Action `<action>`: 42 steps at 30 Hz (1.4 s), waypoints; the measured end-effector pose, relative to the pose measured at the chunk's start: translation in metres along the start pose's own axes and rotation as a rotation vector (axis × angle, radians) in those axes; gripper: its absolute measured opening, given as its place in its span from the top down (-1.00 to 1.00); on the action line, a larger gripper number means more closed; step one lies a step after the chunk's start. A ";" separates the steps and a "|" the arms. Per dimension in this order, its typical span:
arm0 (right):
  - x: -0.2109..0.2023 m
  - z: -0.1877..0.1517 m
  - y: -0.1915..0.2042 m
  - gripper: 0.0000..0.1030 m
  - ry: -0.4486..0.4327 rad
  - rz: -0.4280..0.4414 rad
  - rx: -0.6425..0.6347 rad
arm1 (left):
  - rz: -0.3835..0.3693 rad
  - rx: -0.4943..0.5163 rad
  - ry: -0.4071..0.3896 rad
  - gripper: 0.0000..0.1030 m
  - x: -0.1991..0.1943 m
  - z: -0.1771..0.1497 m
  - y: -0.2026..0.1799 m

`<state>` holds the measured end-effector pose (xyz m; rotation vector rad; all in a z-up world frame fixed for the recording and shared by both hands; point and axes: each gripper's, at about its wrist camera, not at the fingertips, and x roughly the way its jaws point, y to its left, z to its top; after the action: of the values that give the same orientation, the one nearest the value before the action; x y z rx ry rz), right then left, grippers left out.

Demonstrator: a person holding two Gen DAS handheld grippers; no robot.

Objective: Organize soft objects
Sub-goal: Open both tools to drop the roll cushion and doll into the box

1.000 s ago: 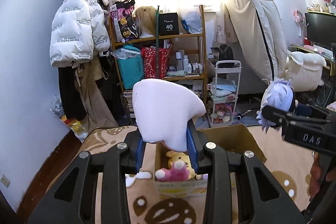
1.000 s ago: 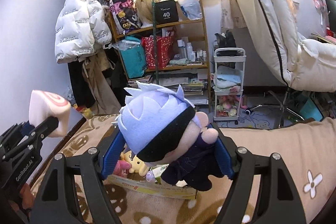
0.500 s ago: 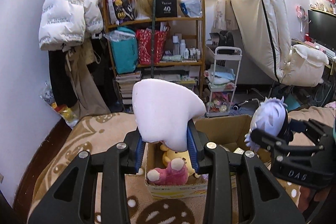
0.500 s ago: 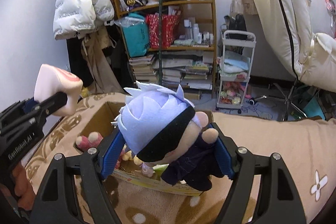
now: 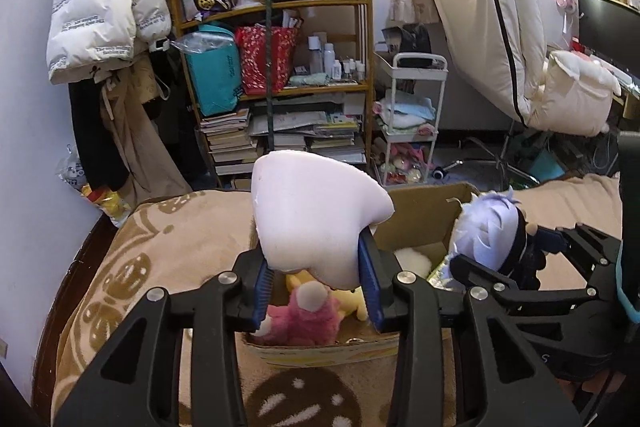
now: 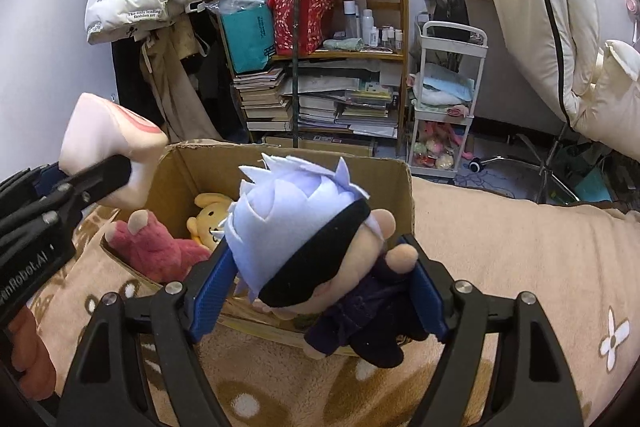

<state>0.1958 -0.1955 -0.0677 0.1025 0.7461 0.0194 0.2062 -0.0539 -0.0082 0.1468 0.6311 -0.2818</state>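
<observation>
My left gripper (image 5: pixel 316 287) is shut on a pale pink soft toy (image 5: pixel 312 215) and holds it above the near left part of an open cardboard box (image 5: pixel 424 215). My right gripper (image 6: pixel 320 291) is shut on a plush doll (image 6: pixel 312 239) with spiky lilac hair, a black blindfold and dark clothes, above the box's near edge (image 6: pixel 404 187). The box holds a pink plush bear (image 6: pixel 152 247), a yellow plush bear (image 6: pixel 208 215) and something white (image 5: pixel 412 261). The doll also shows in the left wrist view (image 5: pixel 492 231), and the pink toy in the right wrist view (image 6: pixel 108 147).
The box sits on a beige patterned blanket (image 6: pixel 500 239) on a bed. Beyond the bed stand a cluttered wooden shelf (image 5: pixel 280 75), a white trolley (image 5: pixel 412 119), hanging coats (image 5: pixel 104 11) and a cream chair (image 5: pixel 500 27).
Both grippers have moved forward and down toward the box with their toys. The box interior now shows in both views, with the doll close over its edge.
</observation>
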 end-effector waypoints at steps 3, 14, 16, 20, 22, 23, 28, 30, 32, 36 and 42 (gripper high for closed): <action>0.001 0.000 0.000 -0.64 -0.003 -0.001 -0.004 | -0.004 0.016 0.018 0.15 0.003 -0.002 -0.005; -0.001 0.001 -0.002 -0.70 -0.008 0.012 -0.012 | 0.033 0.008 0.062 -0.26 0.010 -0.007 0.000; 0.000 0.002 -0.003 -0.70 -0.008 0.009 -0.002 | 0.047 0.014 0.048 -0.36 0.008 -0.006 -0.001; 0.002 0.003 -0.007 -0.72 -0.006 0.011 0.027 | 0.032 0.004 0.047 -0.56 0.006 -0.005 0.002; 0.003 0.004 -0.009 -0.74 -0.005 0.019 0.038 | 0.027 -0.004 0.044 -0.59 0.006 -0.005 0.004; 0.003 0.004 -0.010 -0.75 -0.005 0.020 0.041 | 0.028 -0.003 0.044 -0.61 0.005 -0.005 0.004; 0.001 0.003 -0.011 -0.80 -0.012 0.033 0.039 | 0.042 -0.002 0.042 -0.70 0.002 -0.006 0.007; -0.002 0.002 -0.010 -0.81 -0.023 0.040 0.037 | 0.049 -0.008 0.043 -0.73 -0.001 -0.007 0.011; -0.005 0.002 -0.009 -0.94 -0.030 0.040 0.035 | 0.055 -0.016 0.044 -0.73 -0.004 -0.007 0.014; -0.013 0.002 -0.007 -0.98 -0.057 0.058 0.024 | 0.080 -0.029 0.047 -0.85 -0.011 -0.008 0.020; -0.027 0.007 0.001 -1.00 -0.093 0.061 -0.013 | 0.144 -0.013 0.040 -0.93 -0.023 -0.009 0.025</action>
<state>0.1813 -0.1965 -0.0440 0.1133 0.6493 0.0766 0.1915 -0.0234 -0.0004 0.1851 0.6581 -0.1359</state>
